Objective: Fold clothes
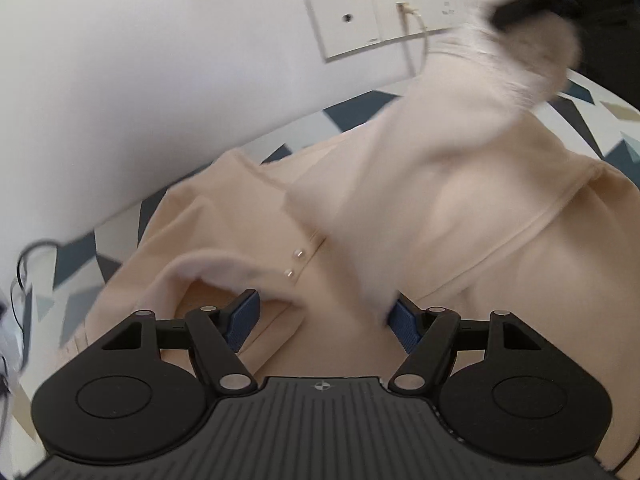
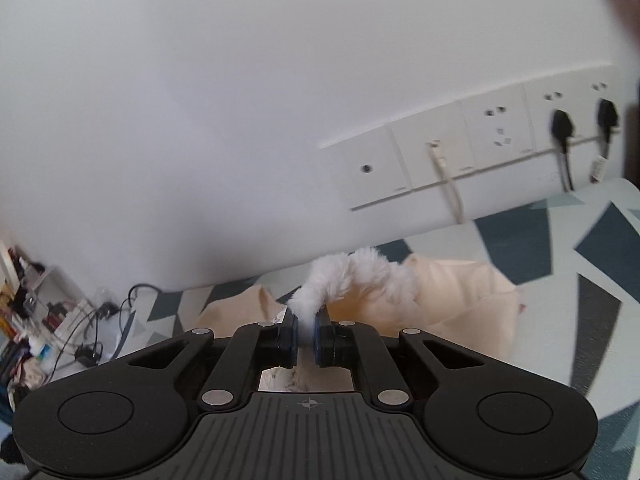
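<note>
A cream fleece-lined garment [image 1: 248, 216] with two pearl buttons [image 1: 294, 264] lies on the patterned surface. My left gripper [image 1: 324, 316] is open just above it, holding nothing. My right gripper [image 2: 306, 334] is shut on the garment's fluffy white edge [image 2: 340, 276] and holds it lifted. In the left wrist view that lifted part [image 1: 460, 152] rises to the upper right, where the right gripper [image 1: 516, 8] shows as a dark blur. The rest of the garment [image 2: 460, 300] hangs and bunches below in the right wrist view.
A white wall with a row of sockets [image 2: 460, 156], plugs [image 2: 562, 126] and a hanging cable [image 2: 450, 188] stands behind. The patterned blue, grey and white surface [image 2: 560, 240] spreads right. Cables and clutter [image 2: 48, 328] lie at the left.
</note>
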